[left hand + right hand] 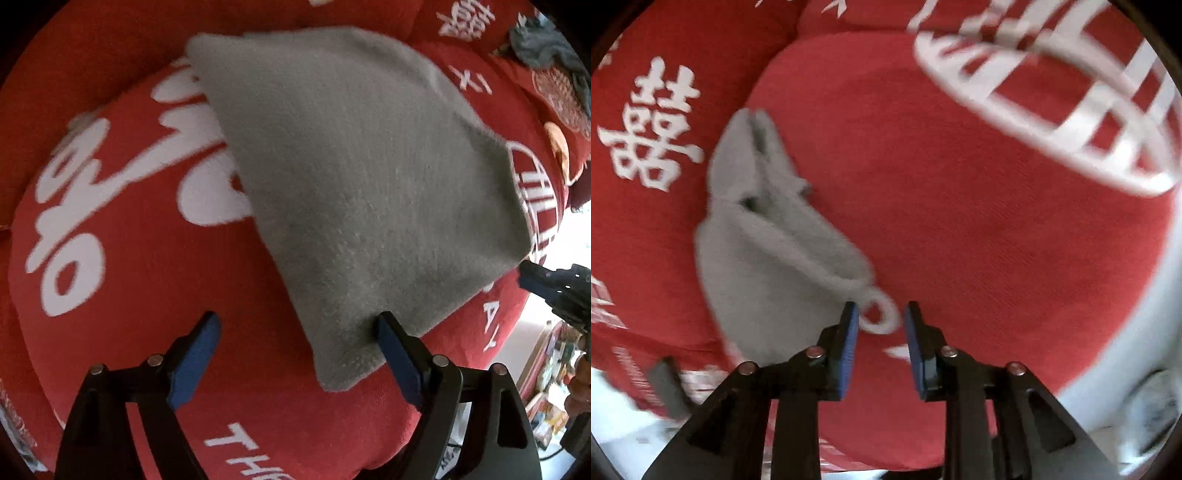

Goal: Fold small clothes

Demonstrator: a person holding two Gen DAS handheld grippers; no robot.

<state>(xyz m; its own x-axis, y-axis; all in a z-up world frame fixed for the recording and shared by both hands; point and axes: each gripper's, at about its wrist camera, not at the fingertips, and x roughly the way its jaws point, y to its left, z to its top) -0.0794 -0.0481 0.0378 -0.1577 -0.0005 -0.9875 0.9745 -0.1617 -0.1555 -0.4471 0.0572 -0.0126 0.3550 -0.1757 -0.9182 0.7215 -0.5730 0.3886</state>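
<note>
A grey fleecy cloth (351, 166), folded to a rough triangle, lies flat on a red cover (147, 277) printed with white letters. My left gripper (297, 319) points down over the cloth's near corner, jaws wide open; its right finger (395, 347) rests at the cloth's edge and the left finger is over bare red cover. In the right wrist view the grey cloth (768, 251) lies folded at the left, layers showing. My right gripper (881, 306) stands open with a narrow gap. A small white loop (879, 315) at the cloth's corner sits between the pads, unpressed.
A dark grey crumpled garment (543, 44) lies at the far right of the red cover. The right gripper's black body (554, 288) shows at the cover's right edge. Beyond that edge are a bright floor and cluttered shelves (550, 369).
</note>
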